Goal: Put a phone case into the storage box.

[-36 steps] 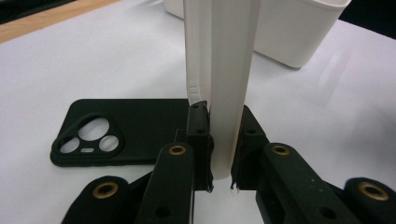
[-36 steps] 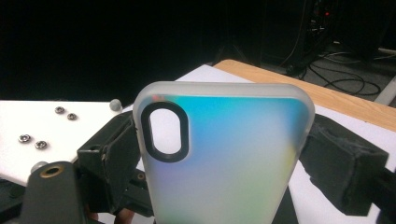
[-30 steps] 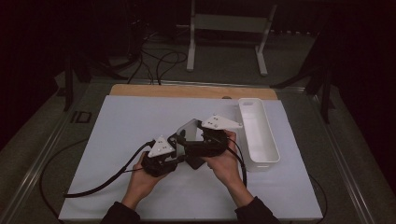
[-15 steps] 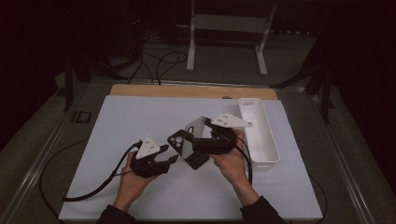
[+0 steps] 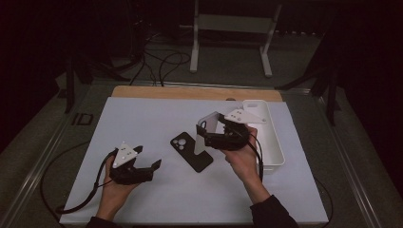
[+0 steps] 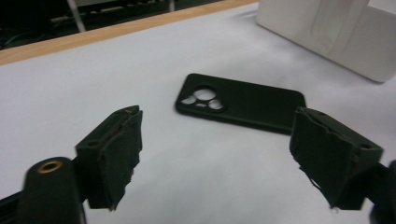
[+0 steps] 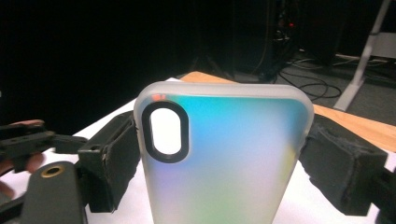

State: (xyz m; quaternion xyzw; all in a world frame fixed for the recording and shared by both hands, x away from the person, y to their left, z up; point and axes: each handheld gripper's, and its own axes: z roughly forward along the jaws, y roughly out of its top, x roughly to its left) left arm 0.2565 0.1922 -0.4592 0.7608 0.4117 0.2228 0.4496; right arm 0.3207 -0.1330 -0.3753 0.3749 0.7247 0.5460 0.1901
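Right claw (image 5: 207, 135): pinching your frosted clear phone case (image 7: 224, 154) upright by its side edges, lifted off the table (image 5: 142, 118); lower end cut off in the right gripper view. Left claw (image 5: 151, 170): jaws just been opening, spread, nothing between them. Black phone case (image 5: 191, 151): flat on the white table between your claws; no readable branding. White tray (image 5: 271, 137): right. Room beyond: dark, cables and stand legs.

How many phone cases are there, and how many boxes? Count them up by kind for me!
Phone cases: 2, the black phone case lying flat on the table and the translucent rainbow-tinted phone case held between the right gripper's jaws.
White bins: 1, the white bin on the table's right side.
Total: 3 things.
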